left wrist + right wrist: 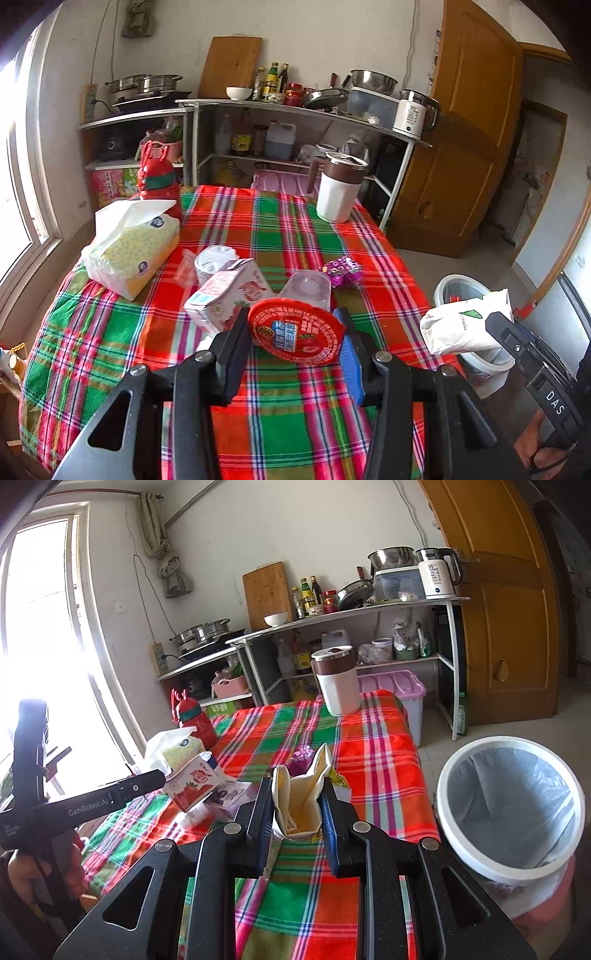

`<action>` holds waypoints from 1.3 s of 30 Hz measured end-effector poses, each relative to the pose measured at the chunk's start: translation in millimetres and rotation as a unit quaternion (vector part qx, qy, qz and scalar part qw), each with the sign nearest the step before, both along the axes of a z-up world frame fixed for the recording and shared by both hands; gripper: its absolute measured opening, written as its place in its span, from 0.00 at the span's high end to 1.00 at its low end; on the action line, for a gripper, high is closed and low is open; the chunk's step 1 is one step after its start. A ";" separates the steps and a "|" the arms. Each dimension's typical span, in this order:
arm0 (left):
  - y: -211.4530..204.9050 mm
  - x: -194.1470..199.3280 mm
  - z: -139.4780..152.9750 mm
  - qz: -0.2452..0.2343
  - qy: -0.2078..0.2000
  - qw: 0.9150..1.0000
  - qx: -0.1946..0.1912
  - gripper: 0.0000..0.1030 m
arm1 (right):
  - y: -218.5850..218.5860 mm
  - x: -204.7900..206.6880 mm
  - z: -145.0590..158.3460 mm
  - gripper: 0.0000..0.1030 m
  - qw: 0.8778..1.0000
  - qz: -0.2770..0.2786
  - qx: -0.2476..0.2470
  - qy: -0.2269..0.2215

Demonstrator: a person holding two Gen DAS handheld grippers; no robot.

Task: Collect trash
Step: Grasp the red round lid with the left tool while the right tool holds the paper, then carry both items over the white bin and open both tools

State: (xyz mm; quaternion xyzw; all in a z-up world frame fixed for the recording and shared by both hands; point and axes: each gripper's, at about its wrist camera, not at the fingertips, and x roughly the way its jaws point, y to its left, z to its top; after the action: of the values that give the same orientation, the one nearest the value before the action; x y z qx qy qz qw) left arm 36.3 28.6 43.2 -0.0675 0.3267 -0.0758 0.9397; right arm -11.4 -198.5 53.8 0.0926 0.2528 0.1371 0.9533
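Both grippers (pixel 295 332) (pixel 293 805) clamp trash: red lid (pixel 295 334), carton (pixel 299 805)

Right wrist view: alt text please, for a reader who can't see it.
The right tongs grip a crumpled white wrapper above a plaid-clothed table. A lined white bin stands at right; at left, a strawberry milk carton and the left tongs.

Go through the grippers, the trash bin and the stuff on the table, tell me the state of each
left gripper: shut on red round lid
right gripper: shut on white carton
trash bin: open, lined
strawberry milk carton: lying down
tissue pack: open
white jug: upright, lidded
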 end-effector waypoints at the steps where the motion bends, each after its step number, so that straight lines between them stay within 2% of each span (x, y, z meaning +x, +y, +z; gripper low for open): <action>1: -6.4 1.2 1.1 -0.007 -0.001 1.000 0.000 0.55 | -5.8 -0.2 1.9 0.76 1.000 -0.006 0.001 -0.002; 8: -53.4 11.3 7.3 -0.059 -0.004 0.998 -0.006 0.55 | -49.1 -1.1 8.9 0.76 0.998 -0.055 -0.007 -0.007; 16: -112.9 24.4 8.8 -0.122 -0.001 0.993 -0.009 0.55 | -101.6 2.2 10.9 0.76 0.993 -0.115 -0.020 -0.005; 21: -149.8 34.6 1.8 -0.159 0.015 0.987 -0.019 0.55 | -135.8 10.5 0.4 0.76 0.988 -0.151 -0.012 0.018; 29: -206.7 41.1 -8.8 -0.215 0.033 0.976 -0.014 0.55 | -172.1 20.5 -16.3 0.76 0.980 -0.190 -0.033 0.048; 39: -253.5 49.3 -30.9 -0.245 0.069 0.967 0.005 0.55 | -204.5 30.7 -41.7 0.76 0.971 -0.215 -0.050 0.087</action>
State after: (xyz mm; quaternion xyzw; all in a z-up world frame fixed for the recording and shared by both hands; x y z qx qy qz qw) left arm 85.6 -225.0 12.3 0.0143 0.3982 -0.2970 0.8678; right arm 19.3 -403.0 12.1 0.1083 0.3159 -0.0926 0.9380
